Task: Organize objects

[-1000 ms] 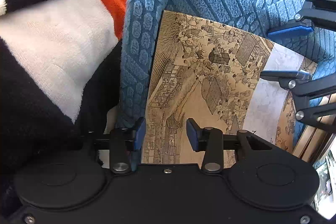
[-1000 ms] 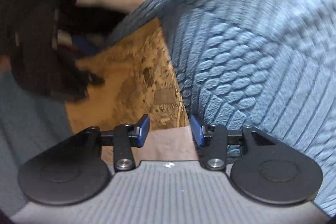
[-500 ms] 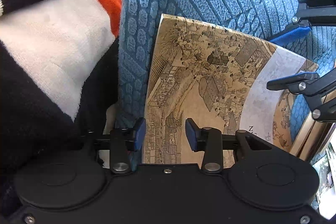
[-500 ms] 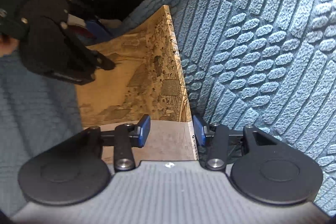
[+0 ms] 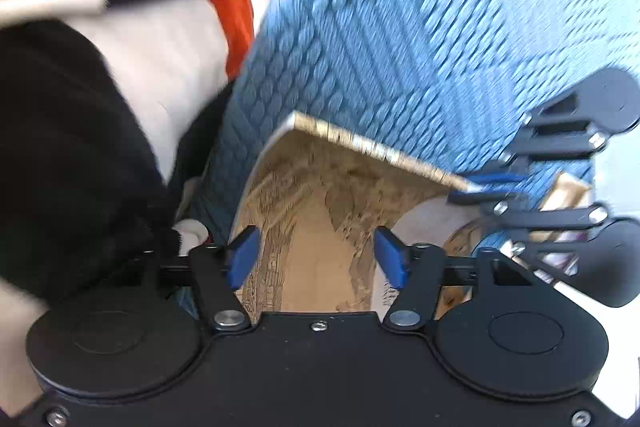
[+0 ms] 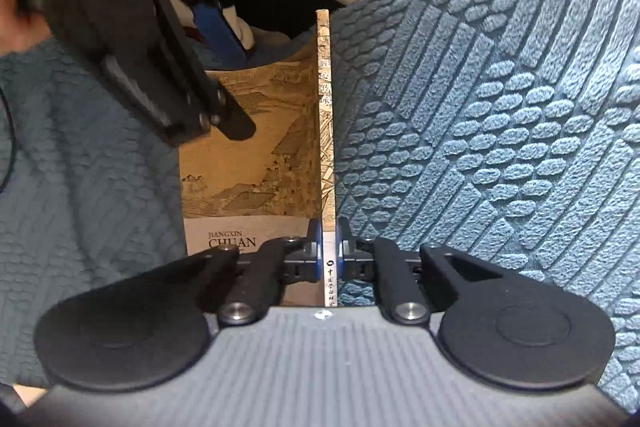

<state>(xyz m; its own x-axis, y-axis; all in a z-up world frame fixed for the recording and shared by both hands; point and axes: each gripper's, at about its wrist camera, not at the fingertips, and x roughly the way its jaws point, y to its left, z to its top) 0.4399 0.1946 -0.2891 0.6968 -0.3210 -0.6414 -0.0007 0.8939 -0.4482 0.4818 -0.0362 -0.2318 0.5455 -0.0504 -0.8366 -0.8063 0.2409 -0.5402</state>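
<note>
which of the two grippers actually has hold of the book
The right hand-held gripper: its pads pinch the book at the spine. The left hand-held gripper is opening, pads clear of the cover.

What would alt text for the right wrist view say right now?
The right gripper is pinching the spine of a thin book with an old painted town scene on its cover, standing on edge against a textured blue cushion. The left gripper, jaws opening, hovers over the cover at upper left.
</note>
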